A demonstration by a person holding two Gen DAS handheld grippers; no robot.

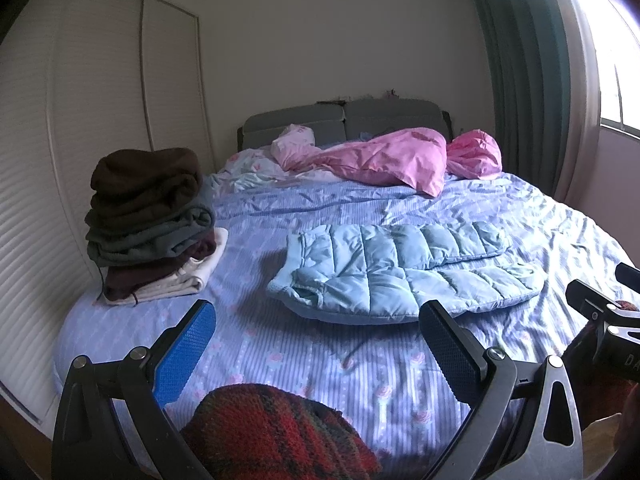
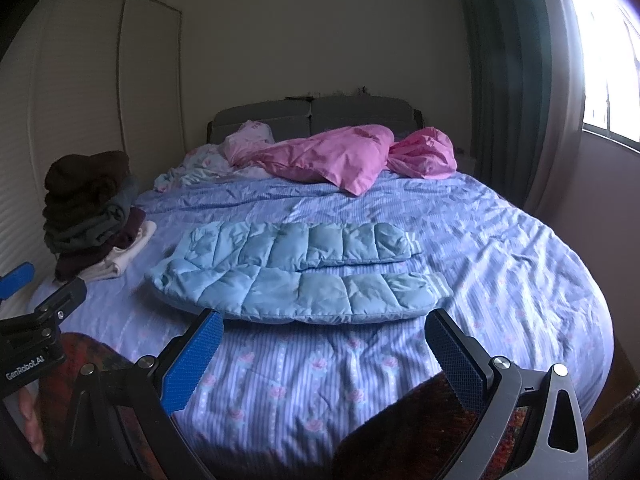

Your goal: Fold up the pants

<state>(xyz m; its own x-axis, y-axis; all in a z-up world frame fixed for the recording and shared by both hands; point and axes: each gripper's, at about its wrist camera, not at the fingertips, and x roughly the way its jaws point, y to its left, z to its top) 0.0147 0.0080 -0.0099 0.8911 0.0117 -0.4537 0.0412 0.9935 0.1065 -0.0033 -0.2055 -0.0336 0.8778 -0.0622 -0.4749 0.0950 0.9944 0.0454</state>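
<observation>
Brown-topped stack: a pile of folded clothes (image 1: 150,220) sits at the left edge of the bed; dark brown on top, grey-green below, maroon under that, cream at the bottom.
Closet: pale louvred doors (image 1: 100,92) stand behind and left of the pile.
Left gripper: the left gripper (image 1: 316,344) hangs over the near part of the bed, fingers spread wide with nothing between them; a blue pad (image 1: 184,354) faces inward on one finger, a dark one on the other.
Sleeve: red-and-dark knit fabric (image 1: 276,436) fills the bottom of the left wrist view, below that gripper.
Bedcover: the lilac striped cover with pink flowers (image 2: 500,248) is wrinkled and spread over the whole bed.
Pants: the light blue quilted pants (image 2: 296,276) lie flat in the middle of the bed, legs side by side and pointing right, waist toward the pile; they lie just beyond both grippers and neither touches them.
Pink bedding: a crumpled pink pillowcase or sheet (image 2: 340,160) is bunched at the head, against the grey headboard (image 2: 312,114).
Right gripper: the right gripper (image 2: 324,352) is also released, fingers wide apart over the cover in front of the pants.
Window side: a dark green curtain (image 1: 520,80) hangs beside a bright window (image 1: 612,60) at the far right.
</observation>
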